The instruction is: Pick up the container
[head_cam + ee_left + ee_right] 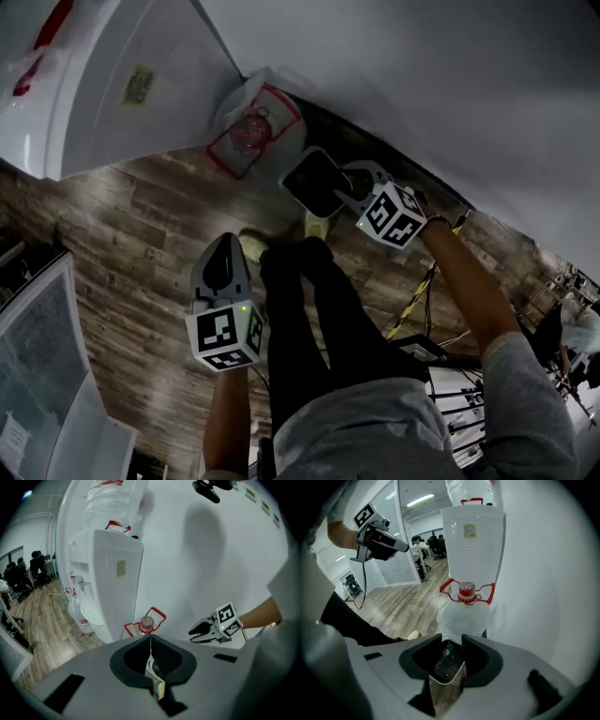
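Wood floor (141,225): brown planks; they fill the middle of the head view, under the person's black trousers (309,309).
Container (248,131): a clear water bottle with a red cap and a red handle, inside a thin plastic bag. It stands on the floor in the upper middle of the head view, against the white wall (422,84) and just beside the water dispenser.
Water dispenser (112,84): white, at the upper left of the head view.
Left gripper (223,262): lower middle-left of the head view, well apart from the container. In its own view the jaws (151,641) meet in a thin seam and nothing is held between them. The container (146,625) shows just above their tips.
Right gripper (314,183): upper middle of the head view, near the container but not touching it. In its own view the jaws (451,644) stand a little apart and hold nothing. The container (466,590) is straight ahead, with the dispenser (472,545) behind it.
Other view of grippers: the left gripper (396,545) shows at the upper left of the right gripper view; the right gripper (201,631) shows at the right of the left gripper view.
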Demonstrator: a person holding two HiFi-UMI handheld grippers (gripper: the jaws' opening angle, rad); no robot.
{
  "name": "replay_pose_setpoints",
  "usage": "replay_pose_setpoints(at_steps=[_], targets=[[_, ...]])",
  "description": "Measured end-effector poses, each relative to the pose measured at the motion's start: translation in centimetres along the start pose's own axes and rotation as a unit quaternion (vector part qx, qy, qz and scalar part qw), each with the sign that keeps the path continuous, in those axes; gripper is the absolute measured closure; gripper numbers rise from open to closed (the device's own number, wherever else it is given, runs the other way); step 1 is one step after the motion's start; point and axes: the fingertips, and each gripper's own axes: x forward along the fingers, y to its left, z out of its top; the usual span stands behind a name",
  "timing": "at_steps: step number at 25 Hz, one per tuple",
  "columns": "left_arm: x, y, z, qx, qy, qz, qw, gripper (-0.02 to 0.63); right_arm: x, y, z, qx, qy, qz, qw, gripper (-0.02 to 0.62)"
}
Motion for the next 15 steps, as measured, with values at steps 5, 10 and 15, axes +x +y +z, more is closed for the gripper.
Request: replay_pose_setpoints(at_steps=[5, 10, 15], targets=[[3.4, 0.0, -3.6, -0.002, 0.019, -0.005, 0.9998, 0.588, 4.7, -0.5, -2.2, -0.028, 0.016, -0.006, 0.999, 0.465], [7.5, 0.2, -7.6, -0.02, 0.032, -0.001, 0.9993, 0.588, 10.3, -2.3, -4.7, -0.032, 0.021, -0.019, 0.999, 0.463], [11.2, 1.0, -11.9, -0.038, 0.049, 0.003, 0.9981, 0.588, 16.2, -3.4, -7.3, -0.06, 0.043, -0.02, 0.997, 0.457]])
